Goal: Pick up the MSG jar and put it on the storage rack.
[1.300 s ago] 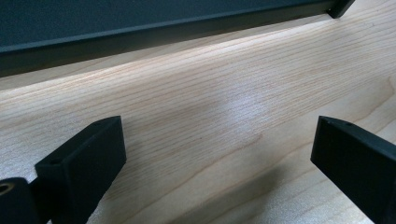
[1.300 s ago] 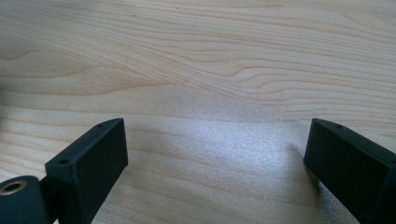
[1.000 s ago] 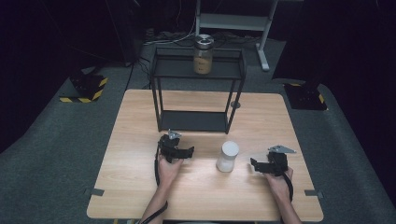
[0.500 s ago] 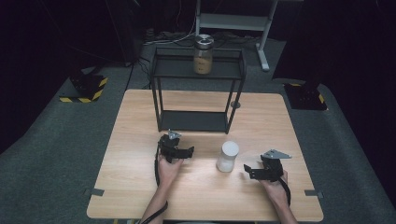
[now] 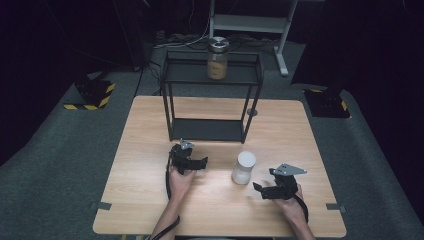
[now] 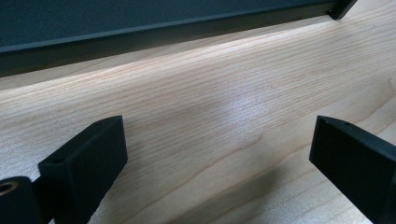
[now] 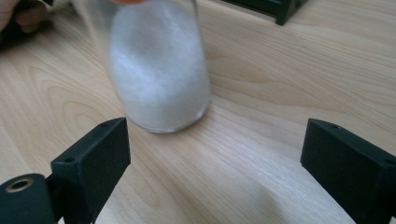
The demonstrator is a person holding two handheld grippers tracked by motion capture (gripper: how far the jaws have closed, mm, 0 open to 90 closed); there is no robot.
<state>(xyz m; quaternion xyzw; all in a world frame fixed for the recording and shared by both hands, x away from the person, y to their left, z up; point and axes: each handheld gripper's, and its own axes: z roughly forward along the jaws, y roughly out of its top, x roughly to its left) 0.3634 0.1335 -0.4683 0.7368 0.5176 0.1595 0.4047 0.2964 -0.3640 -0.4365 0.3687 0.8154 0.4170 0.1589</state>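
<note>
our right gripper (image 7: 212,172), jaws spread wide, faces the white jar (image 7: 159,70) at upper left of frame; approaching off-centre, we could knock it over.

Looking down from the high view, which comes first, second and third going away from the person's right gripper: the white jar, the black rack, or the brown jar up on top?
From the right gripper:
1. White jar, on the table just to its left.
2. Black rack, farther back, mid-table.
3. Brown jar, on the rack's top shelf, farthest.
</note>
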